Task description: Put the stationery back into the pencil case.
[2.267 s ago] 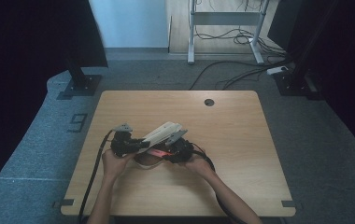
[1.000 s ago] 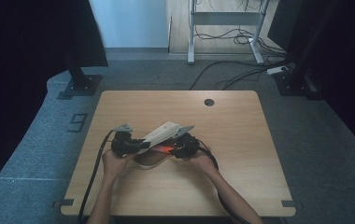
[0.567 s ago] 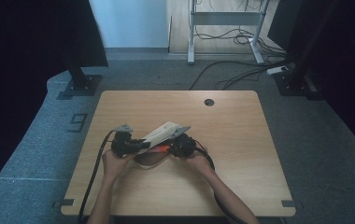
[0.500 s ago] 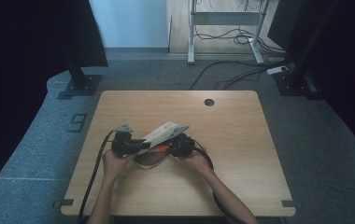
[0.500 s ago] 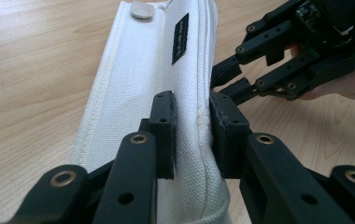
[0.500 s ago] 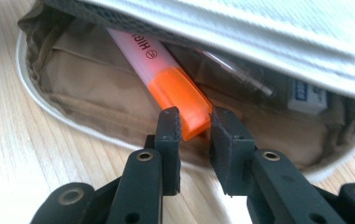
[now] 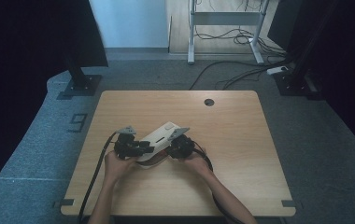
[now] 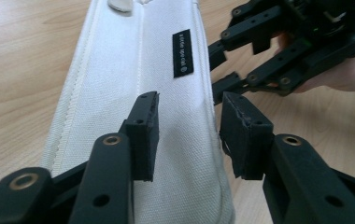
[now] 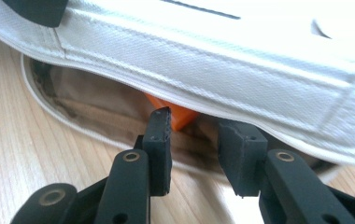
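Left gripper (image 8: 187, 135) hangs over the near end of the pouch (image 8: 138, 93), jaws apart with a clear gap and nothing pinched; the white cloth lies under and past them, and I judge this one is there to press or steady the top while the other works. Right gripper (image 9: 194, 140) sits low at the pouch's open side, jaws also parted and empty, aimed into the slit where an orange thing (image 9: 175, 114) peeks out just beyond the left jaw. That looks like the target, a reach inside to pull it out or nudge it in, though which I cannot say.

Out from there: in the high view the pouch (image 7: 159, 137) lies slantwise on the table (image 7: 241, 140), towards its near left, with the left gripper (image 7: 131, 147) at its near-left end and the right gripper (image 7: 180, 147) against its right flank, a hand behind each. The upper flap is lifted off the tan lining (image 9: 96, 112), which keeps the mouth open for that right gripper.

Hard to read: the orange thing is mostly buried under the flap, so shape and kind stay unknown. The small black label (image 8: 182, 53) carries print too fine to make out. A pale tab at the pouch's far end is cut by the frame's edge
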